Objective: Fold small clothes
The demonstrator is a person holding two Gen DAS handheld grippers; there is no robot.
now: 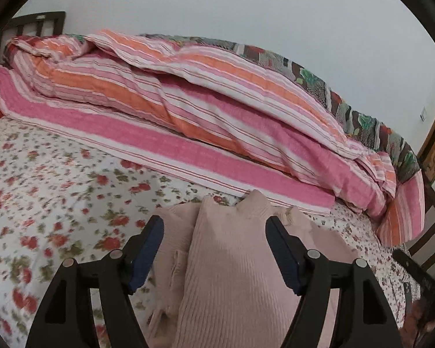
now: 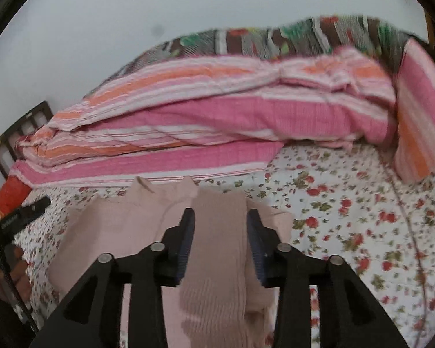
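Note:
A pale pink ribbed knit sweater lies on the floral bedsheet, its sleeves folded in over the body. My left gripper hovers over it with its blue-padded fingers wide apart; neither pad touches the cloth. In the right wrist view the same sweater shows with a ribbed folded strip running between the fingers of my right gripper. The strip fills the gap between the pads, which do not visibly pinch it. The sweater's lower part is hidden under both grippers.
A rolled pink-and-orange striped quilt lies along the far side against the wall, close behind the sweater's collar. A striped pillow stands at the right. The dark wooden bed frame borders the bed. A hand holding the other gripper shows at the left.

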